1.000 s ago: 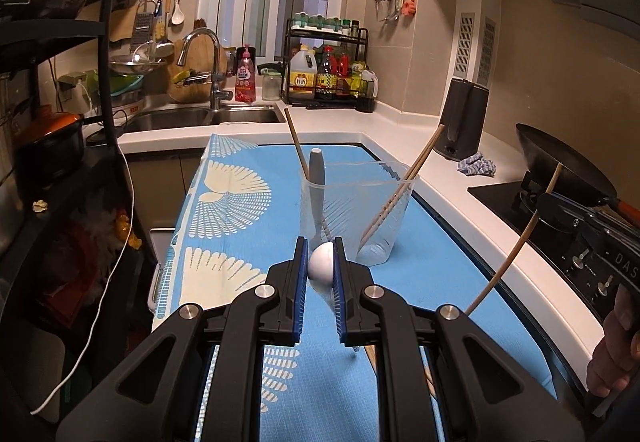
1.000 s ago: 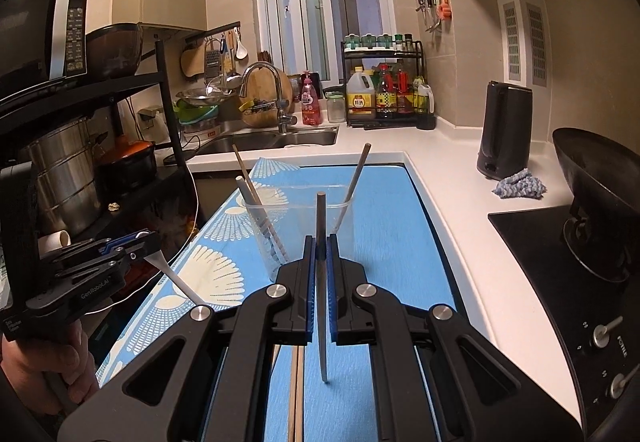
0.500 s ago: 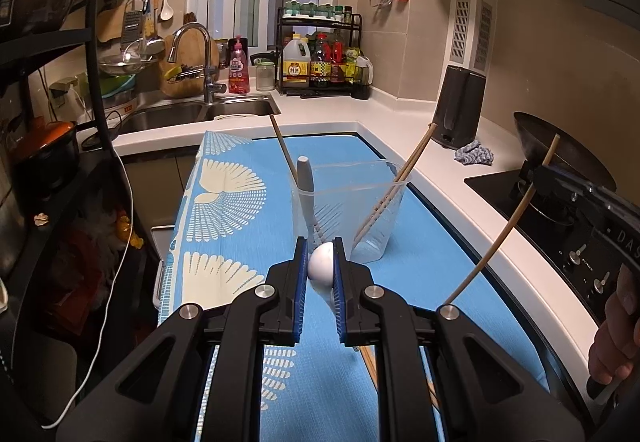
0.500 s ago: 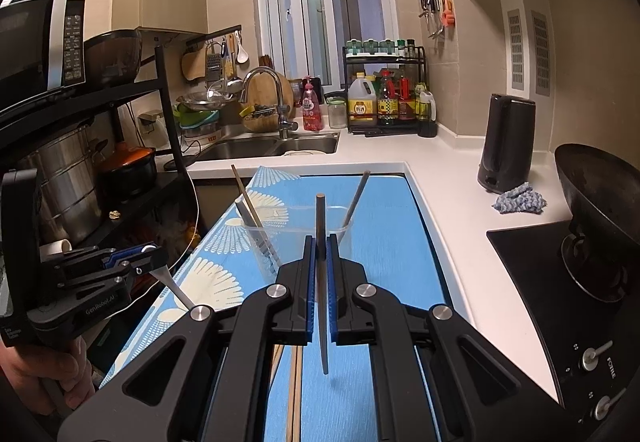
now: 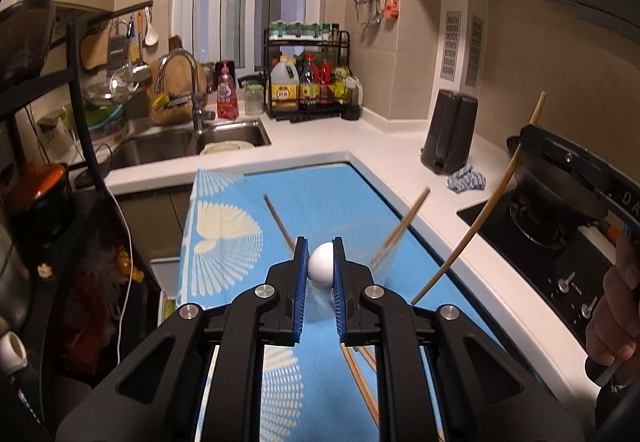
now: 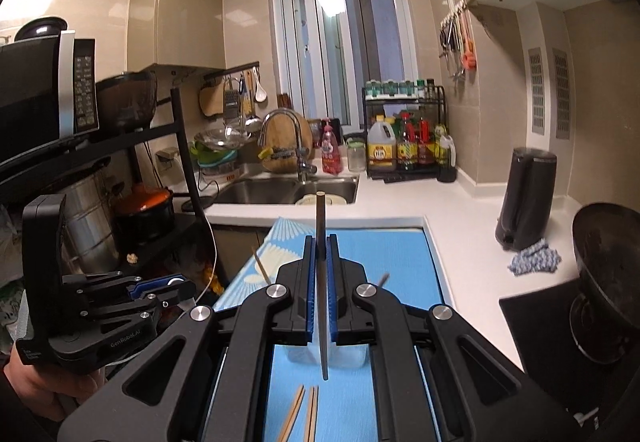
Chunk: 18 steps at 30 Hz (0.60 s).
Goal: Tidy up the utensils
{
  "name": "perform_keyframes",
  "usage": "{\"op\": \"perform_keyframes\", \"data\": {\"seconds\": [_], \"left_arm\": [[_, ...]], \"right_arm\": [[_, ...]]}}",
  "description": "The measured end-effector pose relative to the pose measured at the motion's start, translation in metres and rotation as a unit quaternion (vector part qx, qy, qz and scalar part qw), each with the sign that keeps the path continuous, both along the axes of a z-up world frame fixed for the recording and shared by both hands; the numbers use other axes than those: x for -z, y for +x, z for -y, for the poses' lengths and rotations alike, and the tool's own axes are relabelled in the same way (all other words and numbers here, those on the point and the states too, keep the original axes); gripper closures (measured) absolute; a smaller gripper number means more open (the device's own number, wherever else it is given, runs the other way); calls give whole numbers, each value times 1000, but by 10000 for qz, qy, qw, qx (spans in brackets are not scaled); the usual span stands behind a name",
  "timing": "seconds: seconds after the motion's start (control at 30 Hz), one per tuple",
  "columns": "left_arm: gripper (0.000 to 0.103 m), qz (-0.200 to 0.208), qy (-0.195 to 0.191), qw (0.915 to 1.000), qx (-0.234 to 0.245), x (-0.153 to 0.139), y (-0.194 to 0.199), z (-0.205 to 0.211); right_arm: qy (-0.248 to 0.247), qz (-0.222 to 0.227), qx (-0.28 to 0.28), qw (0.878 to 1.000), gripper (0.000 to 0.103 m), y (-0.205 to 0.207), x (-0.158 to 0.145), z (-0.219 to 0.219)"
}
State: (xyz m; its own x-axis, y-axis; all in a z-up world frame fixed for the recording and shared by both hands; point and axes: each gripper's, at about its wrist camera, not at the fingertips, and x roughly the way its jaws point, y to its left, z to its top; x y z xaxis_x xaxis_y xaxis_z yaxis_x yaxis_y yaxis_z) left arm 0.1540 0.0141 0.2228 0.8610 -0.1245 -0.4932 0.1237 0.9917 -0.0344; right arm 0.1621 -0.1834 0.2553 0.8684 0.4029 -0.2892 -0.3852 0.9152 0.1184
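Carrying: left gripper (image 5: 320, 274) clamps a white rounded spoon (image 5: 321, 266); right gripper (image 6: 320, 286) clamps a thin wooden chopstick (image 6: 321, 282). Next, lower both into the clear plastic cup (image 6: 324, 356) at lower centre.

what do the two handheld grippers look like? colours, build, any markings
Both match: matte black plastic linkage arms with silver round pivot screws and blue ribbed pads on the inner faces of the two fingers. Left gripper; right gripper. Seen side-on in the right wrist view, the left gripper's black body carries small white "GenRobot.AI" lettering. No cables are visible on either. Bare hands grip the handles; no sleeve is clearly visible.
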Motion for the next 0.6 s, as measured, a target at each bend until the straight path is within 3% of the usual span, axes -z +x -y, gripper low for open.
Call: {"op": "perform_keyframes", "data": {"seconds": [0.33,0.6], "left_arm": [[91,421,-64,9990,-111,-38,57,-2],[91,113,162,9998,-75,-5,108,4]], "right_arm": [[286,241,170,9992,98,48,-10,-2],[357,521,272,9976,97,80,5,-9]]}}
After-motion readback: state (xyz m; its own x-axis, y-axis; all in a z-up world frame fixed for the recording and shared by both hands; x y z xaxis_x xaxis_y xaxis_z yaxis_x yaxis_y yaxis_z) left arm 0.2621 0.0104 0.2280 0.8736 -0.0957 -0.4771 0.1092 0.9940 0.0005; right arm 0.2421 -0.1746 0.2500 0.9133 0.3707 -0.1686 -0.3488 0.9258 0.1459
